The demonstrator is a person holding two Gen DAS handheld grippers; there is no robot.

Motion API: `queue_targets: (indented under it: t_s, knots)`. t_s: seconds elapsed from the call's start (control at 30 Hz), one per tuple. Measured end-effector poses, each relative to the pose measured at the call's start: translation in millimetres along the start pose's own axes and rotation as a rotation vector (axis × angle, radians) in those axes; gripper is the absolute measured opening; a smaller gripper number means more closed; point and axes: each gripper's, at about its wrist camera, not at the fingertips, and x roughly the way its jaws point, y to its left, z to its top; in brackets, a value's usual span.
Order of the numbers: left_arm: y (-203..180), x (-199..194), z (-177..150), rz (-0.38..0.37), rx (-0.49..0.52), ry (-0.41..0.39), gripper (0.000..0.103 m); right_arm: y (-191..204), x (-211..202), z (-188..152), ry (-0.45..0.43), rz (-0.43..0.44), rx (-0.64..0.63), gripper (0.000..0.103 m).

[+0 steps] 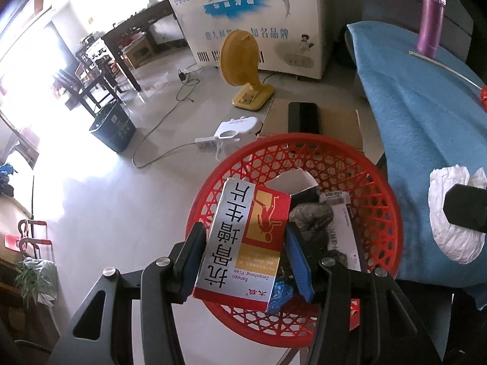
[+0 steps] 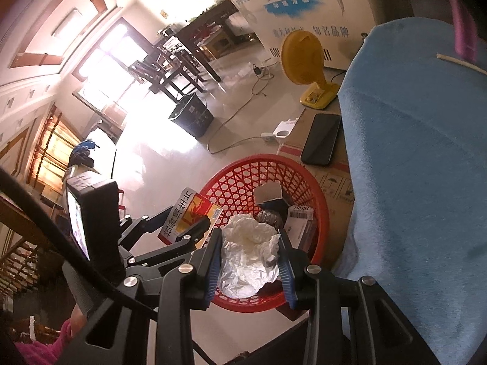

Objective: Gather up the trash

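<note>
A red mesh basket (image 1: 377,188) stands on the floor beside a table draped in blue cloth; it holds a dark crumpled bag (image 1: 313,216), a white box (image 1: 341,213) and other scraps. My left gripper (image 1: 243,252) is shut on a red and white medicine box (image 1: 243,237), held above the basket's near side. My right gripper (image 2: 249,255) is shut on a crumpled white tissue wad (image 2: 249,249), over the near rim of the basket (image 2: 316,200). The medicine box (image 2: 188,216) and left gripper show at its left. The tissue wad (image 1: 450,213) appears at the left view's right edge.
The blue cloth (image 1: 426,115) carries a purple bottle (image 1: 430,21) and a white stick (image 1: 444,67). A cardboard box with a black phone (image 2: 321,138) sits behind the basket. A yellow fan (image 1: 243,67), power strip, cables, a dark bin (image 1: 112,126) and a white freezer stand on the floor.
</note>
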Motion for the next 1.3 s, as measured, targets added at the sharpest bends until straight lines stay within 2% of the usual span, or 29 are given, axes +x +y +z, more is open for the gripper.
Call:
queue_targets:
  t_s: [0.23,0.27,0.3,0.4,0.63,1.3]
  knots:
    - [6.4,0.7,4.0,-0.022,-0.011,0.000,0.057,1.3,11.4,2.1,0.026,0.013,0.013,0.042]
    - [7.3,1.5,4.8,-0.024,-0.013,0.001,0.057,1.0,12.2,2.7,0.029,0.017,0.018,0.052]
    - [7.2,2.0,5.4,-0.030,-0.011,0.004,0.057,0.1,11.9,3.4,0.026,0.025,0.027,0.057]
    - [6.4,3.2,6.5,-0.033,0.000,0.007,0.060,-2.4,10.5,4.7,0.013,0.051,0.047,0.057]
    - [4.0,5.3,8.0,-0.031,0.008,0.018,0.060,-15.6,6.6,4.7,-0.019,0.034,0.082,0.057]
    - [-35.2,-21.5,14.1,-0.008,0.092,-0.029,0.060,-53.7,-38.5,-6.8,-0.116,0.025,0.185,0.057]
